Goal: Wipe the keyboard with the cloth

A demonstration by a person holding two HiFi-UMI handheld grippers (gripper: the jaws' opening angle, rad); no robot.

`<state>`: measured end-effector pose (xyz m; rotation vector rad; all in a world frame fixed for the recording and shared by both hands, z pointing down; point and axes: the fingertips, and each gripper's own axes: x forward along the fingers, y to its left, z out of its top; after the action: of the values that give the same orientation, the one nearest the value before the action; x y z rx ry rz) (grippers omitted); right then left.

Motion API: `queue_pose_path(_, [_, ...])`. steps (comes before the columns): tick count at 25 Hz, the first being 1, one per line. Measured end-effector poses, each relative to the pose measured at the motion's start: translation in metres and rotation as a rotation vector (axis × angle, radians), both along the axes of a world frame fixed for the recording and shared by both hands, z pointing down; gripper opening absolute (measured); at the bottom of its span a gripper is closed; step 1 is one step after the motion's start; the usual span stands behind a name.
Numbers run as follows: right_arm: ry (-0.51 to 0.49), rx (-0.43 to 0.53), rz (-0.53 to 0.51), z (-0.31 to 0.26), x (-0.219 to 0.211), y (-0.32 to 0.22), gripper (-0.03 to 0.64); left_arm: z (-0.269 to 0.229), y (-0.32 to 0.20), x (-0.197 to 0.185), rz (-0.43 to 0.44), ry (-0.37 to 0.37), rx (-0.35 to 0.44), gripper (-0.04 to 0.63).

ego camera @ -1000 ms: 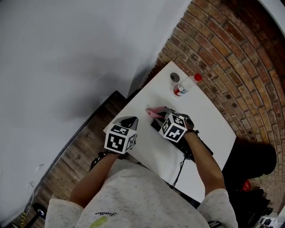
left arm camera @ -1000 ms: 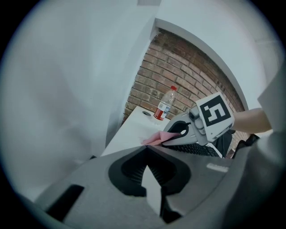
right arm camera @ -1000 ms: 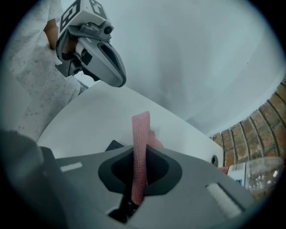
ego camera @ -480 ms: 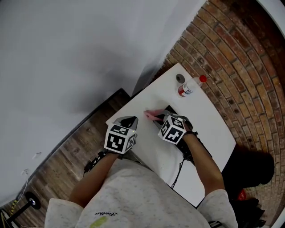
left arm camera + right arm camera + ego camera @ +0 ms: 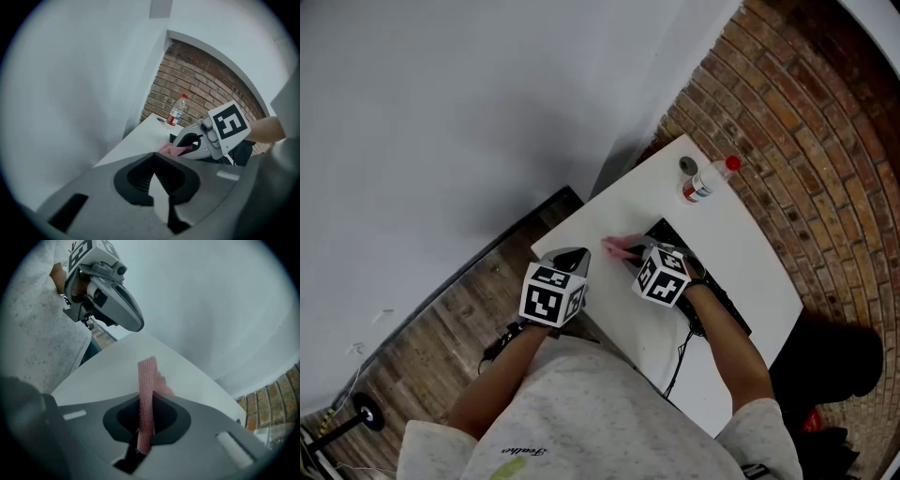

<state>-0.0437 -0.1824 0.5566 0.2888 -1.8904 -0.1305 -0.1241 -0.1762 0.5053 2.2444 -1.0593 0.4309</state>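
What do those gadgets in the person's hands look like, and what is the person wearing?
The left hand-held gripper and the right hand-held gripper each have a smooth light grey shell with a dark recess around the jaws. Each carries a white cube printed with black square markers. The person wears a pale speckled short-sleeved T-shirt.

Folded pink cloth [image 5: 146, 394] upright beside black keyboard [image 5: 729, 307] end.

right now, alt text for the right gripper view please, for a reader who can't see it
The right claw is shut on a pink cloth that sticks out from between its jaws, over a white table. The left claw hangs at upper left, beside the person's speckled shirt.
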Motion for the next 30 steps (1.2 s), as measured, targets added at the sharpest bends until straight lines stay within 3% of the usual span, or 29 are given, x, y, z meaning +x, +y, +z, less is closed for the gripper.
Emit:
queue_pose_path(6, [-0.038,0.001,0.001,-0.003,-0.004,0.016,0.023,-0.005,0.011,0.004,-0.006,-0.005,0.012,-0.006])
queue_pose_path(10, [-0.122,0.030,0.061,-0.021,-0.007,0.022,0.023,-0.013,0.015,0.012,0.001,-0.004,0.034,-0.006])
queue_pose_path(19, [-0.366,0.138,0.329,-0.082,0.024,0.031,0.023,-0.038,0.016,0.058,0.072,0.021,0.088,-0.006])
queue_pose_path(30, [-0.534,0.305,0.718,-0.126,0.121,0.065,0.023,-0.067,0.032,0.151,0.310,0.025,0.174,-0.005])
